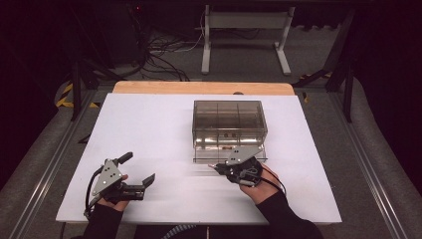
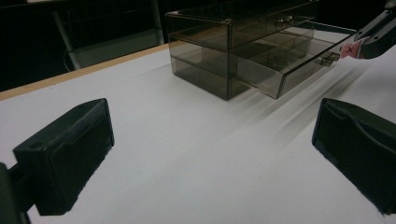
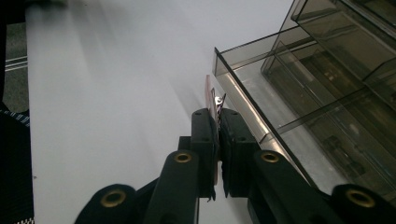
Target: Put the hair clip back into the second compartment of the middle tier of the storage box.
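Observation:
A smoky clear drawer box (image 1: 228, 117) stands mid-table, and its lower drawer (image 1: 229, 151) is pulled out toward me. My right gripper (image 1: 215, 167) is just in front of that drawer's left corner. In the right gripper view, the right gripper (image 3: 218, 126) is shut on a small thin pink card (image 3: 209, 93) with a bit of metal at its top, beside the drawer (image 3: 299, 126) wall. The left gripper view shows the card (image 2: 351, 49) near the drawer (image 2: 289, 65) handle. My left gripper (image 1: 148, 181) rests at the front left, open and holding nothing, its fingers (image 2: 70, 154) wide apart.
The white board (image 1: 149, 129) covers the table, with a wooden strip (image 1: 199, 88) along the far edge. Metal rails (image 1: 45, 169) run along both sides. Behind the table are a stand's legs (image 1: 244, 45) and cables on the floor.

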Motion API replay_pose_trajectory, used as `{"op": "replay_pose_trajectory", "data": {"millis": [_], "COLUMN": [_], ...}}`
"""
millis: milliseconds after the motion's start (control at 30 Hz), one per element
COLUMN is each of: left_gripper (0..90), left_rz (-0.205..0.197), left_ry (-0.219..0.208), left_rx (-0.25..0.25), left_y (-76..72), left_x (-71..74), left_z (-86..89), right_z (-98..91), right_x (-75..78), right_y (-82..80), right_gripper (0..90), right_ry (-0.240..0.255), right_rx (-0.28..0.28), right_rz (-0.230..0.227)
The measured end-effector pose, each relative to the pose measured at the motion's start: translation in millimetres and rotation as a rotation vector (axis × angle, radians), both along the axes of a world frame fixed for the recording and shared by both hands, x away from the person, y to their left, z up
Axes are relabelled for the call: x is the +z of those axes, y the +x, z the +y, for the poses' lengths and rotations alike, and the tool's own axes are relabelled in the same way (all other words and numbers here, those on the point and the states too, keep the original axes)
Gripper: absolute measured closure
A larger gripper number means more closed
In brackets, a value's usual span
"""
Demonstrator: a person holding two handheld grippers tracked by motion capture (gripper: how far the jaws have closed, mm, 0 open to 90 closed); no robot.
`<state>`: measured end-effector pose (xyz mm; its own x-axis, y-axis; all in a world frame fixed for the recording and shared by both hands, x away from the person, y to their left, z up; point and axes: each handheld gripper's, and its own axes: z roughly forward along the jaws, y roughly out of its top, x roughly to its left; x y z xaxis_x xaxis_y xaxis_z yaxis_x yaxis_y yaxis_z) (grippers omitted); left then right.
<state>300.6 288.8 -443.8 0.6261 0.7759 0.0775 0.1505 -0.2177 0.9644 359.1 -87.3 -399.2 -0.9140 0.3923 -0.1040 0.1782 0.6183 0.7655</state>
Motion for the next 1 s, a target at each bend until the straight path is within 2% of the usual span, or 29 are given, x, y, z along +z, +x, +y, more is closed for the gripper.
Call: {"op": "replay_pose_trajectory", "data": {"millis": [533,1000], "left_gripper": [0.0,0.0], "left_rz": [0.001,0.002], "left_ry": [0.002,0.003], "left_rx": [0.001,-0.002], "left_y": [0.1,0.2], "left_x": [0.0,-0.2], "left_z": [-0.3,-0.6], "right_z": [-11.3,-13.3], "right_x": [9.7,12.3], "right_y": [5.6,17.5], "right_gripper": [84.6,84.6], "right_ry": [0.035,0.035], "right_rx": [-0.052,-0.086], "right_rz": [-0.016,-0.016]}}
